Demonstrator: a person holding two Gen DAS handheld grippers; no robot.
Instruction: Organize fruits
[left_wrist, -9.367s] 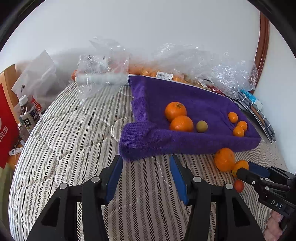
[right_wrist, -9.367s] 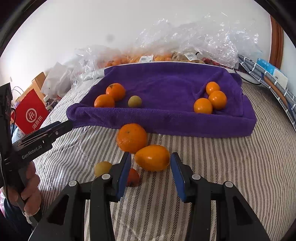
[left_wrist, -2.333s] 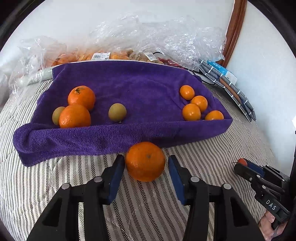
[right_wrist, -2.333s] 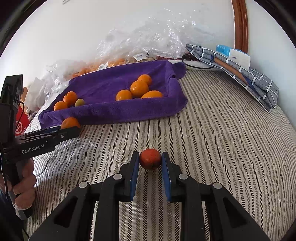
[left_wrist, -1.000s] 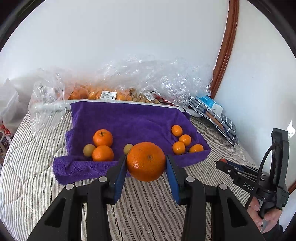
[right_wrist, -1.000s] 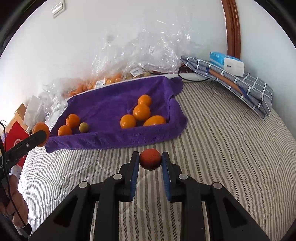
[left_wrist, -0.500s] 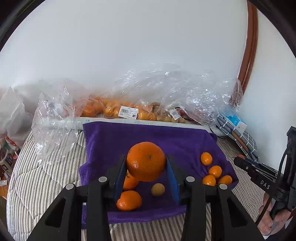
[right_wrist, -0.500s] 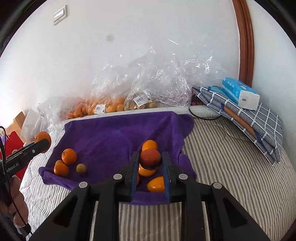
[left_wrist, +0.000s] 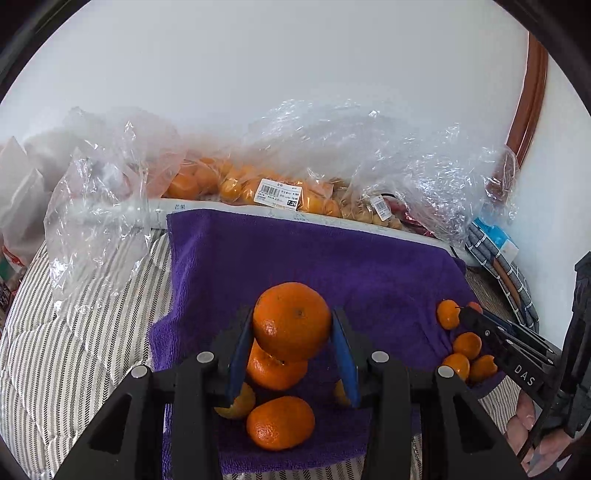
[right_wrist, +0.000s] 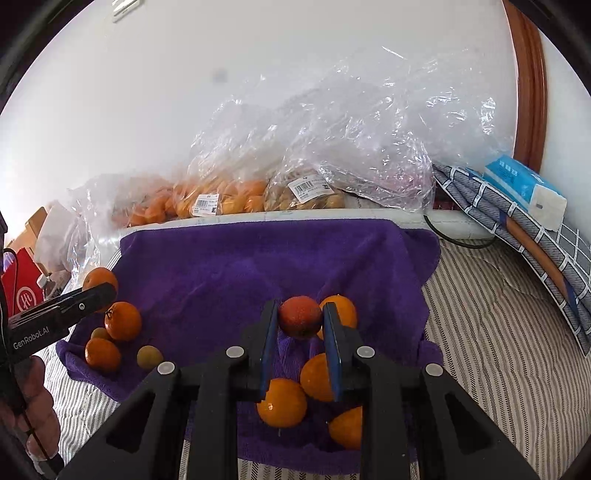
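My left gripper (left_wrist: 291, 328) is shut on a large orange (left_wrist: 291, 320), held above the left part of the purple towel (left_wrist: 295, 254). Under it lie two more oranges (left_wrist: 280, 422) and a small yellowish fruit (left_wrist: 236, 404). My right gripper (right_wrist: 300, 317) is shut on a small red-orange fruit (right_wrist: 299, 316) over the towel's (right_wrist: 240, 273) right part, where several small orange fruits (right_wrist: 282, 402) lie. The left gripper (right_wrist: 99, 291) with its orange shows at the left of the right wrist view, above the oranges (right_wrist: 122, 320) there.
Clear plastic bags of fruit (left_wrist: 280, 192) line the wall behind the towel. A folded checked cloth (right_wrist: 517, 221) with a tissue pack (right_wrist: 524, 188) lies to the right. The striped bedcover (right_wrist: 498, 332) surrounds the towel. A red bag (right_wrist: 22, 291) stands at far left.
Both grippers have moved forward and a little down with their fruits, from in front of the towel to over it. Neither grip has altered.
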